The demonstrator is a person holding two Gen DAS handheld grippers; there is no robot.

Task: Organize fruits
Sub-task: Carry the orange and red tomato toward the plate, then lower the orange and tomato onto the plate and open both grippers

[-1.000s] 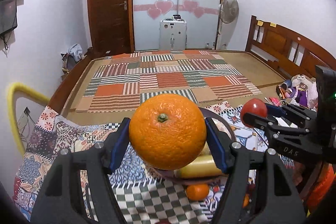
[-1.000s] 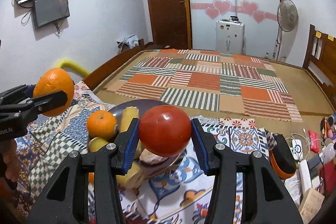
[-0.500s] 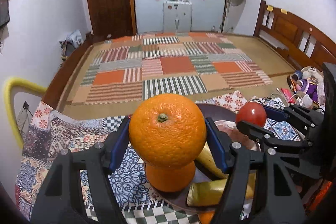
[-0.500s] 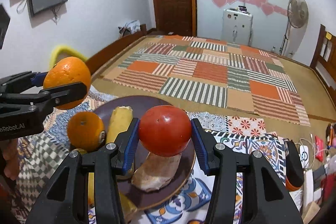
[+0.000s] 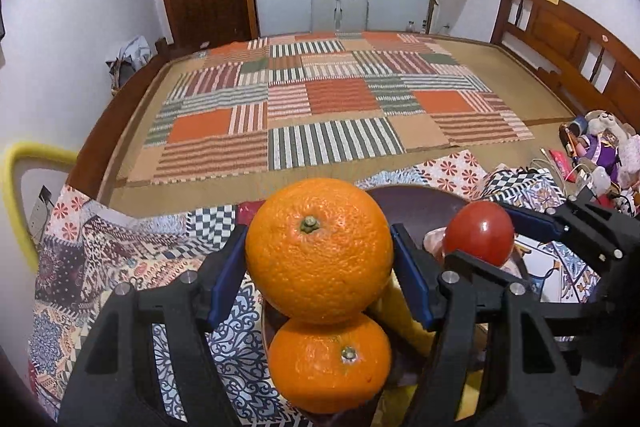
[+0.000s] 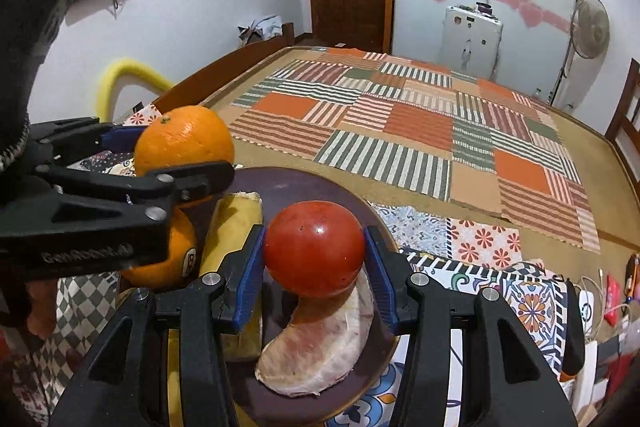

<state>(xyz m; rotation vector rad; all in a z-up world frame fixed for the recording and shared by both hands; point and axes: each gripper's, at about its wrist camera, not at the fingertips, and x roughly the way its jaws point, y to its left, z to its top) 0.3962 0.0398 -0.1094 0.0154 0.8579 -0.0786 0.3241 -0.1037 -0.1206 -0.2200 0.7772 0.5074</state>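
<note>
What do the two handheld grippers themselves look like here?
Both grippers, left and right, are matte black plastic with blue ribbed pads lining the jaws and silver screw heads. Pale lettering, blurred, runs along the left one's side. No sleeve is visible.

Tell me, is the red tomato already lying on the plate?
No, the tomato is clamped between the blue pads of the right hand-held gripper, up above the dark plate and the pale fruit slice.
</note>
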